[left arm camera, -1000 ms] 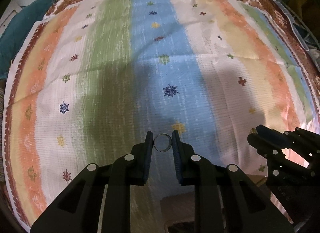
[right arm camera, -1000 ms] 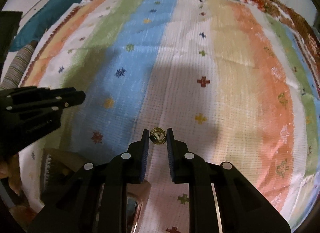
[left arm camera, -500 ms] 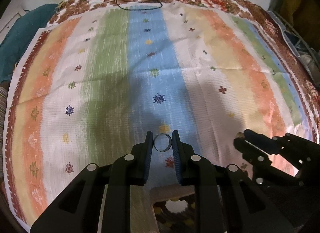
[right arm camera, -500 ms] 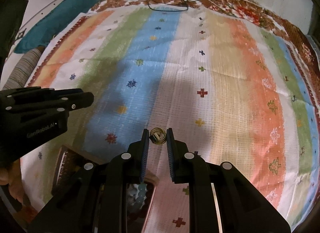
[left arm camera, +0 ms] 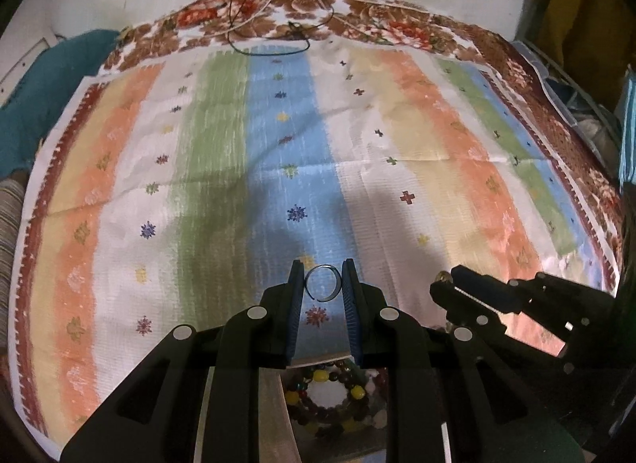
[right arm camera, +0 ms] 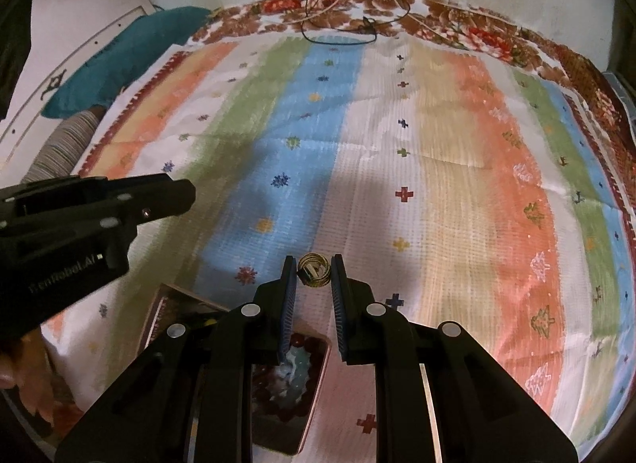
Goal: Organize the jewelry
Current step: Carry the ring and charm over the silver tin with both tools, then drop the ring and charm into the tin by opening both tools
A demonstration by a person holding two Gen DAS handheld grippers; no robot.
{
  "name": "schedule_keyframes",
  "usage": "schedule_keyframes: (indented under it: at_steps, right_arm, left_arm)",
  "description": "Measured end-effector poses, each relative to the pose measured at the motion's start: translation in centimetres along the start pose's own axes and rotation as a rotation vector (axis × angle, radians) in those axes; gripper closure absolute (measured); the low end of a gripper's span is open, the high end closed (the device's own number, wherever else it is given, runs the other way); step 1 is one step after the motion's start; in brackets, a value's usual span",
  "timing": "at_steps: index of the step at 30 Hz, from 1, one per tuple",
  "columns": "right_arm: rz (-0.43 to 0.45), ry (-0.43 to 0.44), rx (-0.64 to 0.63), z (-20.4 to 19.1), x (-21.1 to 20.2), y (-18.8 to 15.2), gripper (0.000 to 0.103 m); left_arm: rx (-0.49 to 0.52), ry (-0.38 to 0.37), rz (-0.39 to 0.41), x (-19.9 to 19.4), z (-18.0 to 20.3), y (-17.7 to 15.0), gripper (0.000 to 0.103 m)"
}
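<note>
Left wrist view: the black plastic left gripper, its ribbed blue pads pinching a thin, open-ended silver ring, is above a woven cloth striped in pastel orange, green and blue; a box of round, glossy beads lies below. Right wrist view: the right gripper pinches a coiled, brass-coloured wire ring above the same cloth, with a pink-rimmed tray of dark red beads beneath and the left gripper at the left.
</note>
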State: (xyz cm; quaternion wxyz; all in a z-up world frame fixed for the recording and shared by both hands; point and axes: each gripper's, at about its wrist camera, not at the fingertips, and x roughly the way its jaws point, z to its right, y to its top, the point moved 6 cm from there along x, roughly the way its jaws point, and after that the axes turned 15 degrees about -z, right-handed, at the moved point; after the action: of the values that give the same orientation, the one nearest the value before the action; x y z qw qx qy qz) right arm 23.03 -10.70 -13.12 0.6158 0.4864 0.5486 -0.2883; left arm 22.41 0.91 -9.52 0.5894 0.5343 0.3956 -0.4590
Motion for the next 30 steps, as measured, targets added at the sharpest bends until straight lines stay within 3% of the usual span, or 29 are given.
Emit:
schedule_keyframes:
  at_steps: [18,30]
  right_arm:
    - [0.062,0.071,-0.016,-1.2,-3.7,-3.1,0.085]
    - [0.044,0.106,-0.060,-2.6,-3.8,-5.1,0.085]
  left_arm:
    - [0.042,-0.055,0.081,-4.4,1.2,-4.2,0.084]
    - [0.041,-0.073,0.093,-5.3,1.4,-6.4,0.084]
